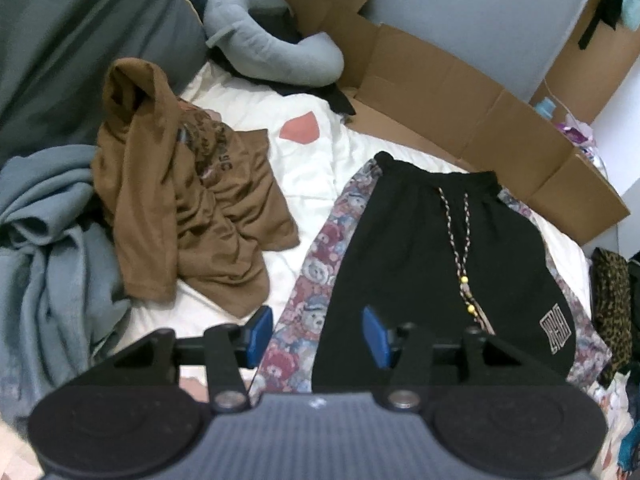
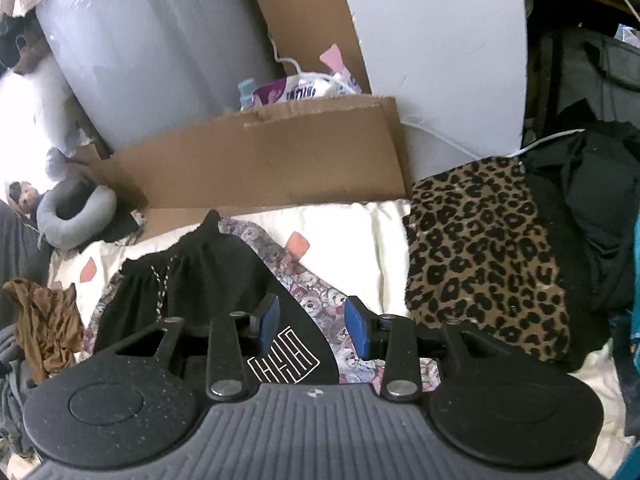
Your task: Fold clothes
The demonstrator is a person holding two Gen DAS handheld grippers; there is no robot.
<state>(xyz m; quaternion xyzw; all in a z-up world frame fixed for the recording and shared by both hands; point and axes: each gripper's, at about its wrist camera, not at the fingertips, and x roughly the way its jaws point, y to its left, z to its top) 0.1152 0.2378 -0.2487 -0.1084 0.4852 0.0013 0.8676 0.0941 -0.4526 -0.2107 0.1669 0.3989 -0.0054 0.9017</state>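
Note:
Black shorts (image 1: 420, 240) with teddy-bear print side panels lie flat on the white bed sheet (image 1: 304, 168). Their beaded drawstring (image 1: 460, 248) runs down the front, and a white logo (image 1: 558, 330) sits near the hem. My left gripper (image 1: 318, 320) hovers open over the shorts' left edge with nothing between its blue pads. In the right wrist view my right gripper (image 2: 312, 312) stands open above the shorts (image 2: 208, 272), just beyond the logo (image 2: 286, 362), and holds nothing. A crumpled brown T-shirt (image 1: 180, 200) lies to the left of the shorts.
A blue-grey blanket (image 1: 44, 240) is bunched at the far left. Flattened cardboard (image 1: 460, 100) lines the bed's far side, beside a grey neck pillow (image 1: 272, 48). A leopard-print cloth (image 2: 488, 256) and dark clothes (image 2: 592, 200) lie to the right.

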